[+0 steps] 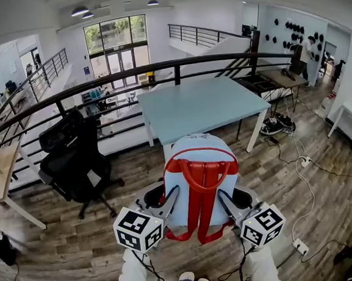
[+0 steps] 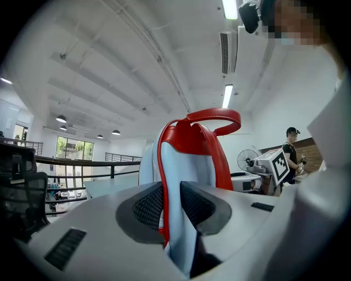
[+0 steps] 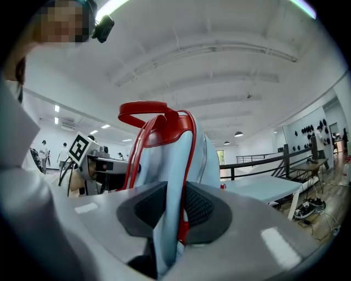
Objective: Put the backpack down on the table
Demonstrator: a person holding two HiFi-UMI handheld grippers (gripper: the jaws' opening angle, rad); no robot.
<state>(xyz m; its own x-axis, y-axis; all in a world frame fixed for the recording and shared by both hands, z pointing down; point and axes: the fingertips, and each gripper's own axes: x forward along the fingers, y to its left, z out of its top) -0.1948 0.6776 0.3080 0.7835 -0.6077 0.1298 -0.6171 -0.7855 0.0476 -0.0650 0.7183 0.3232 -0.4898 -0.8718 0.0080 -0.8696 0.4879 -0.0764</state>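
The light blue fabric backpack (image 1: 201,177) with red straps and a red top handle is held upright in the air between the two claws, above the brown wooden floor (image 1: 64,257) and in front of the near edge of the pale blue rectangular worktop (image 1: 203,104), not yet set on it. The left claw (image 2: 171,204) is clamped on the left side edge of the backpack, its dark ribbed pads pressing the red-piped seam, and the right claw (image 3: 174,211) is clamped in the same way on the right side edge. A black office chair (image 1: 73,158) stands left of the worktop, well apart from the backpack.
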